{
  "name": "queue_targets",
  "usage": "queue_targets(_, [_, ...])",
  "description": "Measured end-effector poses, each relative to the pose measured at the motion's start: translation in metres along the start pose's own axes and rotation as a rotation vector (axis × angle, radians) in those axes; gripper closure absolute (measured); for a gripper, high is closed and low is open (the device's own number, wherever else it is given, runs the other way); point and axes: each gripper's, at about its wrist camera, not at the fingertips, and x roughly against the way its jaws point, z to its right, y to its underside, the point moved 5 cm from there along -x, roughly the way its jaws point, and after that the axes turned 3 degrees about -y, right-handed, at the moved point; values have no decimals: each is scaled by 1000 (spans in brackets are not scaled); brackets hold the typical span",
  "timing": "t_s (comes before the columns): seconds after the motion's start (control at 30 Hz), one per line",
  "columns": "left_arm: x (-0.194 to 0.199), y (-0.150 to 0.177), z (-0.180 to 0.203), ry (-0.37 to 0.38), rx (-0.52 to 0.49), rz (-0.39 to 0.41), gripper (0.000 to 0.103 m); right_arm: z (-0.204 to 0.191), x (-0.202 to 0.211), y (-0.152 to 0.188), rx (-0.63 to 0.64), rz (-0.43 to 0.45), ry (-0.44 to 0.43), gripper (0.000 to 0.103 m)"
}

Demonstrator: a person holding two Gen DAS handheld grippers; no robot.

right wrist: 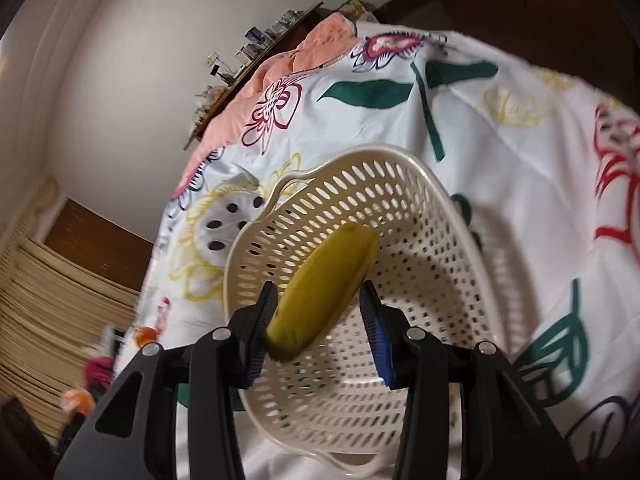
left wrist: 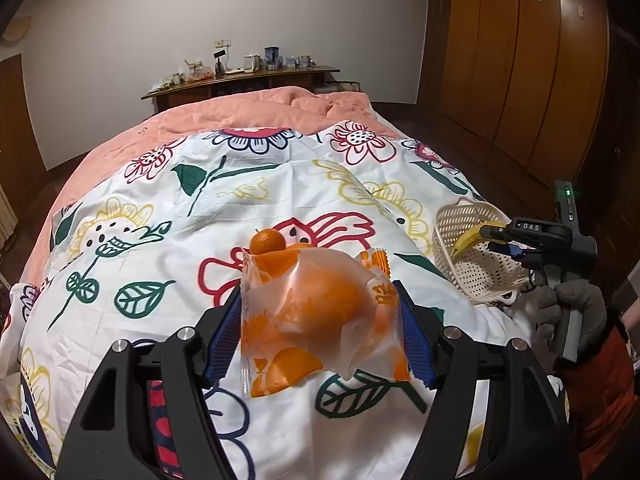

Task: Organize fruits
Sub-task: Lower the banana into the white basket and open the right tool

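My left gripper (left wrist: 320, 320) is shut on a clear, orange-printed bag with an orange inside (left wrist: 320, 312), held just above the flowered sheet. A small loose orange (left wrist: 267, 241) lies on the sheet just beyond it. My right gripper (right wrist: 318, 320) holds a yellow banana (right wrist: 326, 288) between its blue pads, tip pointing into the cream perforated basket (right wrist: 400, 184). In the left wrist view the basket (left wrist: 472, 272) sits tilted at the bed's right edge, with the right gripper (left wrist: 496, 240) and banana (left wrist: 470, 240) over it.
The flowered white sheet (left wrist: 280, 184) covers a bed with a pink quilt (left wrist: 256, 108) behind. A wooden shelf with small items (left wrist: 248, 76) stands at the wall. A wooden wardrobe (left wrist: 520, 60) runs along the right.
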Motion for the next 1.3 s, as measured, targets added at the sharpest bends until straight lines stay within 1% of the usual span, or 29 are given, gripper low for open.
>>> queue_targets(0.1, [-4,-3,7,9,-13,-3,32,-6,6,0,49,4,26,58])
queue_targets(0.13, [-5,-3,9,12,-16,-3,32,-8,9,0,63,12,35,55])
queue_targets(0.17, [-5,-4,12,16,-20,-2,32,-9,13,-2,78,27,58,46])
queue_targets(0.23, [-6,-6,17,24,-29,-1,32,-8,19,-4,83,48,75,37])
queue_targets(0.57, [-12,-10,30,43,-51,-8,32,5,40,-2,-12,41,-33,37])
queue_targets(0.73, [-14,-13,41,57,-70,-8,32,-1,52,-1,-26,48,-85,37])
queue_targets(0.8, [-15,-15,46,65,-79,-6,32,-4,61,-3,-20,67,-102,37])
queue_targets(0.93, [-20,-18,54,77,-94,-8,32,-9,73,-6,-4,106,-104,37])
queue_targets(1.17, [-29,-21,72,102,-124,-26,32,-4,69,-3,-20,97,-105,37])
queue_targets(1.3, [-43,-27,92,135,-153,-49,32,-1,72,-4,-25,107,-107,37])
